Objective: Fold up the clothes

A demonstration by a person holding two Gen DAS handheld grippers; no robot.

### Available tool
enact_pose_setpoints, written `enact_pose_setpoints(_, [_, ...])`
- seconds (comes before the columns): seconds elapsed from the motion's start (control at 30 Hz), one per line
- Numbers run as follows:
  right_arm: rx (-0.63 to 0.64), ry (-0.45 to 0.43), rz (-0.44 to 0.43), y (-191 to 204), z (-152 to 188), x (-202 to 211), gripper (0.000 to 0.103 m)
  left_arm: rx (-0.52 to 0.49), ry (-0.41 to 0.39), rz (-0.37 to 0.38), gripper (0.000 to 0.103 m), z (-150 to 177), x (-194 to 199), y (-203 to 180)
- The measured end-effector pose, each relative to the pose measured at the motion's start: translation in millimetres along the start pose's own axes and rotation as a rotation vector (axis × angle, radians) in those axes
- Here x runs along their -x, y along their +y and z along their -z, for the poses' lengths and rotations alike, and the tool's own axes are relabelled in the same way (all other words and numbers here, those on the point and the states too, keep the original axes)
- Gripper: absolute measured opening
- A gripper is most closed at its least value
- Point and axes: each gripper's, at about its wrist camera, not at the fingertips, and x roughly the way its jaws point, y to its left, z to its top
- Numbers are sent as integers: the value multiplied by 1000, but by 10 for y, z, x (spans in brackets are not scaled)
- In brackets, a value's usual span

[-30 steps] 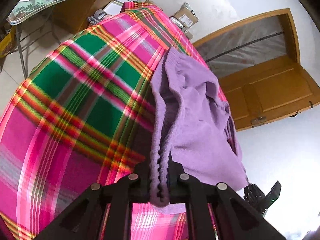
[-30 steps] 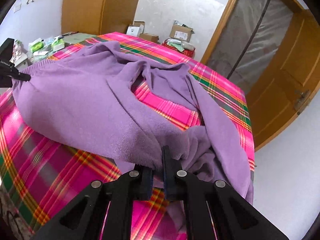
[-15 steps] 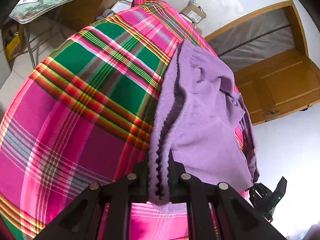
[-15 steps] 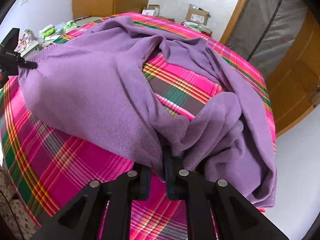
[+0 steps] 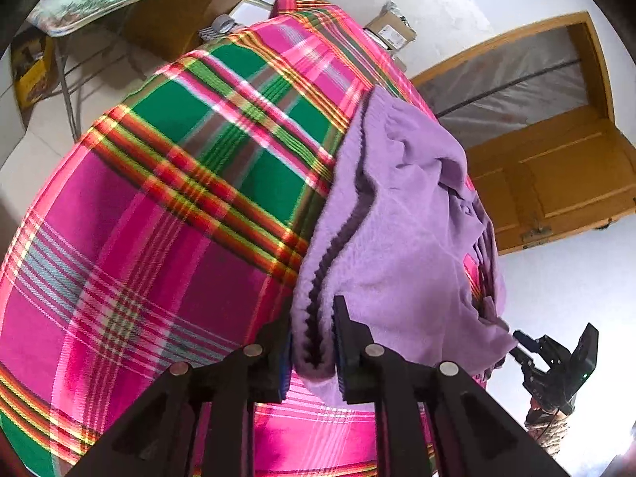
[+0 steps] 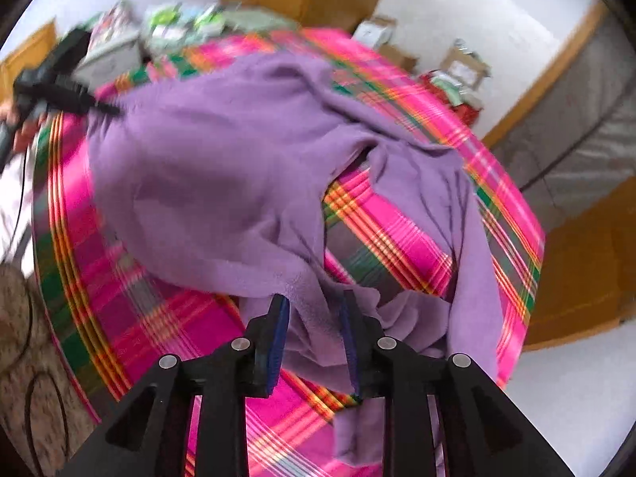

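Left gripper (image 5: 314, 342) tilted down at lower centre, jaws easing apart, ribbed hem of purple sweater (image 5: 397, 238) still pinched, right gripper (image 6: 314, 318) steeply down, jaws spreading, fleece loose between, sweater spread on plaid bedcover (image 5: 159, 218).

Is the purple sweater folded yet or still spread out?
Not folded. The purple sweater lies spread and rumpled over the plaid cloth, which shows through a gap between its body and a sleeve.

Both tongs, left (image 5: 312, 342) and right (image 6: 314, 330), have just been parting.
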Motion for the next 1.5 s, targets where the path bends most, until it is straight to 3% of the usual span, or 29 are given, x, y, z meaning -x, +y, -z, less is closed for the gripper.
enact_pose_setpoints(0.1, [116, 76, 11, 71, 2, 26, 27, 8, -2, 22, 17, 0, 14, 41])
enact_pose_setpoints(0.27, [27, -94, -100, -201, -361, 194, 28, -6, -2, 39, 17, 7, 22, 58])
enact_pose_setpoints(0.43, [-7, -175, -112, -274, -1101, -197, 32, -15, 12, 48, 17, -17, 6, 58])
enact_pose_setpoints(0.67, [-38, -232, -199, -277, -2143, -911, 32, -20, 18, 60, 17, -29, 0, 67])
enact_pose_setpoints(0.83, [11, -270, -262, -114, -2705, -1177, 47, -27, 20, 57, 17, -45, -12, 55])
enact_pose_setpoints(0.9, [36, -248, -303, -45, -2909, -1335, 56, -26, 20, 61, 17, -51, -16, 58])
enact_pose_setpoints(1.17, [135, -75, -328, 268, -3331, -1837, 56, -27, 31, 87, 17, -62, -18, 111])
enact_pose_setpoints(1.23, [128, -74, -346, 278, -3344, -1850, 52, -23, 30, 93, 17, -66, -16, 123])
enact_pose_setpoints(1.3, [119, -83, -376, 281, -3337, -1839, 27, -24, 29, 95, 17, -69, -13, 130])
enact_pose_setpoints(1.37, [144, -112, -373, 325, -3323, -1781, 12, -40, 25, 85, 15, -68, -6, 123])
enact_pose_setpoints(1.5, [153, -187, -368, 390, -3368, -1644, 11, -32, 19, 105, 13, -80, 6, 139])
